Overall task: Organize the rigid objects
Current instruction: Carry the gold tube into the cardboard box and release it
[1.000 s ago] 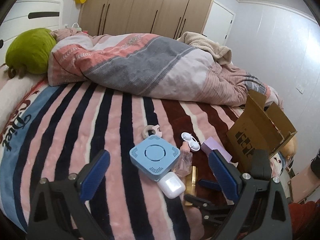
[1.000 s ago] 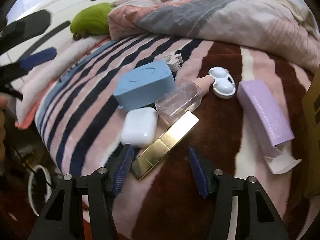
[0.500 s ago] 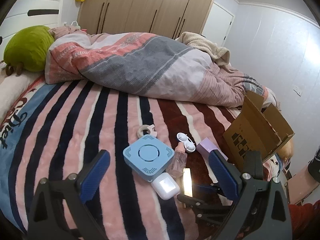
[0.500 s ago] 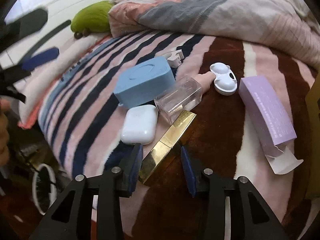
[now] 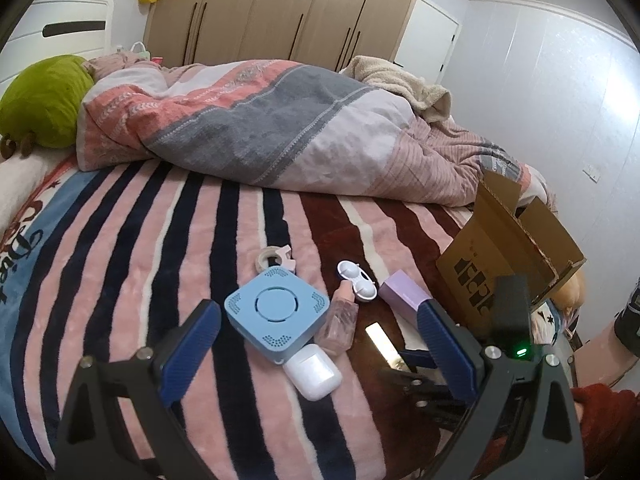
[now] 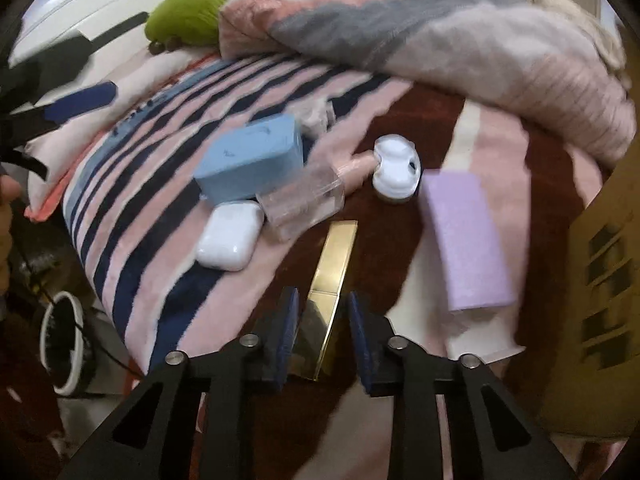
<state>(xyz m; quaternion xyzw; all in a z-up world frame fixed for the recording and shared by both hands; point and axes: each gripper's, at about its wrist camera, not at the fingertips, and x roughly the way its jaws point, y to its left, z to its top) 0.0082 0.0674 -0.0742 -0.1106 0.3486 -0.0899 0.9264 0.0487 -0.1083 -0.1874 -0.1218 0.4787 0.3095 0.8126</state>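
Note:
Small items lie on the striped blanket: a blue square device (image 5: pixel 276 314) (image 6: pixel 250 158), a white earbud case (image 5: pixel 313 372) (image 6: pixel 229 236), a clear bottle (image 5: pixel 338 320) (image 6: pixel 300 204), a white double-cup case (image 5: pixel 356 280) (image 6: pixel 396 170), a purple box (image 5: pixel 402 294) (image 6: pixel 466 240) and a tape roll (image 5: pixel 272 258). My right gripper (image 6: pixel 322 338) is shut on the near end of the gold bar (image 6: pixel 332 280) (image 5: pixel 380 340), turned off the blanket's pile. My left gripper (image 5: pixel 320 354) is open and empty above the items.
An open cardboard box (image 5: pixel 508 264) stands at the bed's right edge, its side close in the right wrist view (image 6: pixel 604 248). A bunched quilt (image 5: pixel 256 120) and a green plush (image 5: pixel 44 100) lie at the back. The bed edge drops off near the earbud case.
My right gripper has closed onto the gold bar and swung it from slanted to nearly straight ahead. The left gripper has drawn back and up, staying open.

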